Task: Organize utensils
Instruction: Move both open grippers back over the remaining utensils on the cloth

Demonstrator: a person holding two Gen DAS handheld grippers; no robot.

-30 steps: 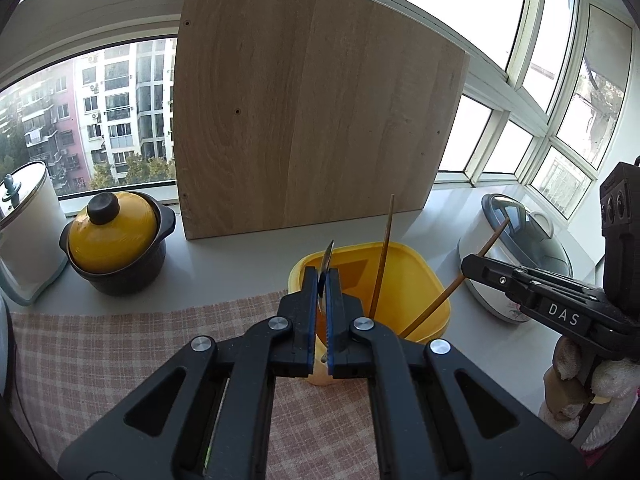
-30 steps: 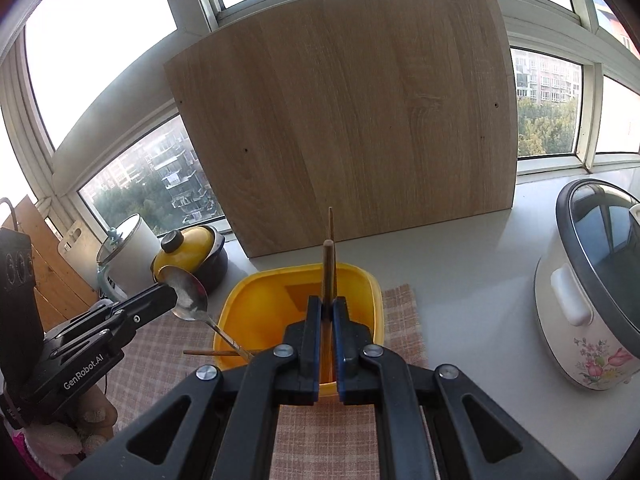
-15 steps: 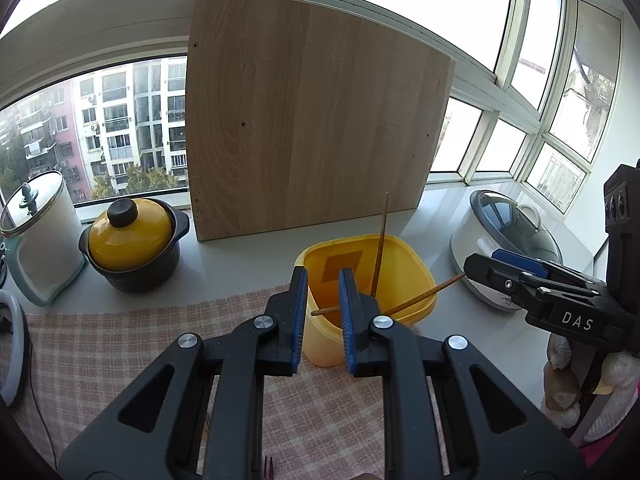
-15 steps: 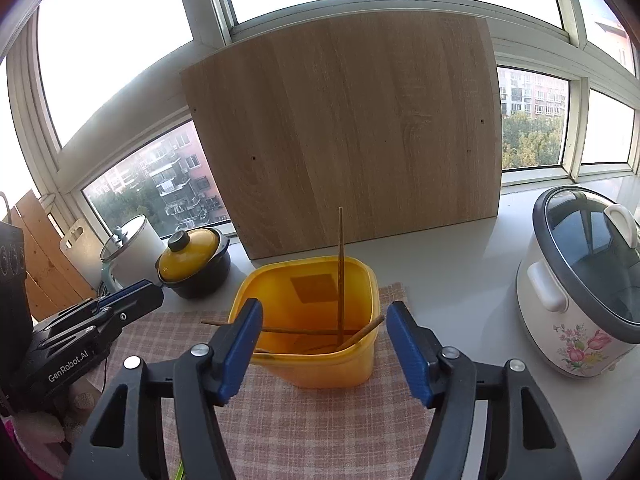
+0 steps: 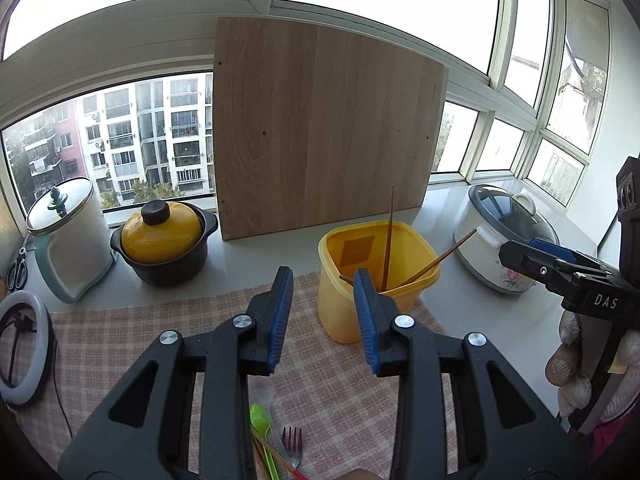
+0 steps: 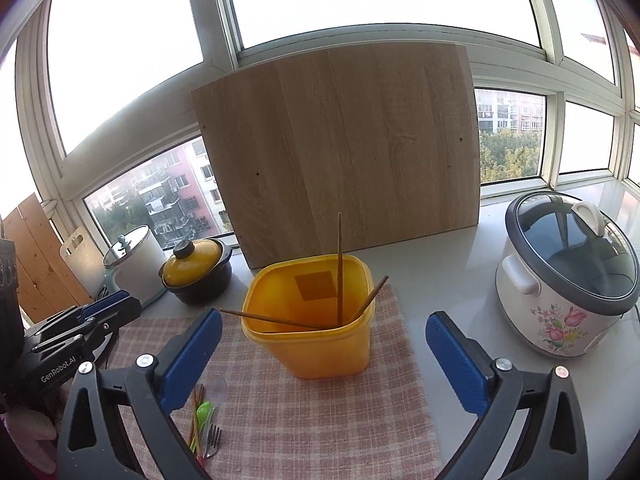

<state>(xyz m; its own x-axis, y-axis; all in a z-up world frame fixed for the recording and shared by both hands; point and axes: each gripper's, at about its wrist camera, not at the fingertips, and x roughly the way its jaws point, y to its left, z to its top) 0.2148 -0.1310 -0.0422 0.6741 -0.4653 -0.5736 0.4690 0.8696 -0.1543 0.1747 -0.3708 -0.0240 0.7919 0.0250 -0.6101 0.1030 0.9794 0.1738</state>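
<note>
Sunlit windowsill counter, checked cloth [image 6: 320, 420], yellow tub [image 6: 316, 332] with three chopsticks [image 6: 339, 268] poking out.

Both grippers are spreading their jaws with nothing between them: left gripper [image 5: 322, 316] partway, right gripper [image 6: 324, 354] wide. A fork [image 5: 292, 446] and green spoon [image 5: 261, 420] lie near the cloth's front edge. I'd worry a careless reach clips the leaning sticks and tips the light tub.

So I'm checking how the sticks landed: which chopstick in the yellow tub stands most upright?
The middle chopstick, standing almost vertical and rising highest above the yellow tub. The other two lean out over the rim, one to each side.
</note>
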